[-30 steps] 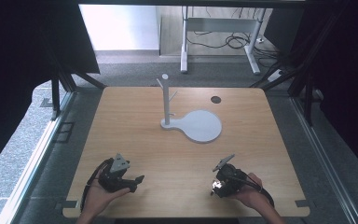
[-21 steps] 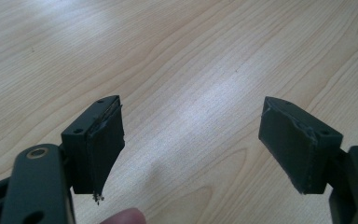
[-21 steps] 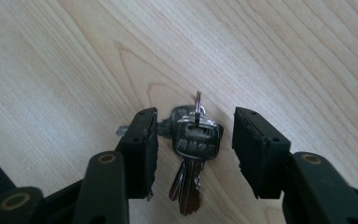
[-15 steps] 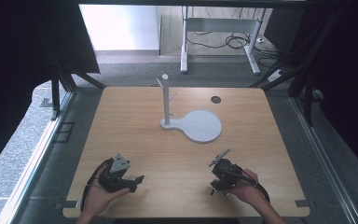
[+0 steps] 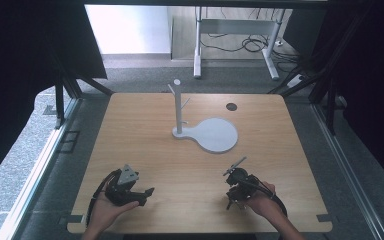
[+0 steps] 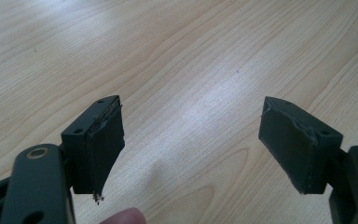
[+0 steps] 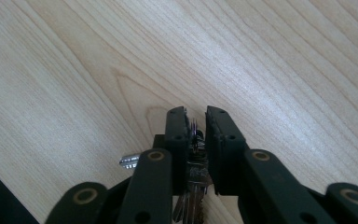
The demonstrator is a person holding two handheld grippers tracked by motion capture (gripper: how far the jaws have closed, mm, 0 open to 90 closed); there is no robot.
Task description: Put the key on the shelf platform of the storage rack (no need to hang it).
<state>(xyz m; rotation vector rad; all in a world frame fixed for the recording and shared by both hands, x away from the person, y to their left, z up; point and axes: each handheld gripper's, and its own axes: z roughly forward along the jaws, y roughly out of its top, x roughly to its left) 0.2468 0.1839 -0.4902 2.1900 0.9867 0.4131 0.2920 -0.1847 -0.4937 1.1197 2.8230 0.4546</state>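
While my hands rest near the front edge of the light wooden bench (image 5: 145,145), my left gripper (image 6: 191,144) hovers just above the bare wood, its jaws wide apart and holding nothing. My right gripper (image 7: 196,122) has its jaws clamped together on a bunch of silver metal keys (image 7: 193,179), one key tip protruding sideways. Well apart from both, toward the bench's far half, a white peg stand with a round flat base (image 5: 207,134) stands upright. A small dark round hole (image 5: 231,106) lies beyond it.
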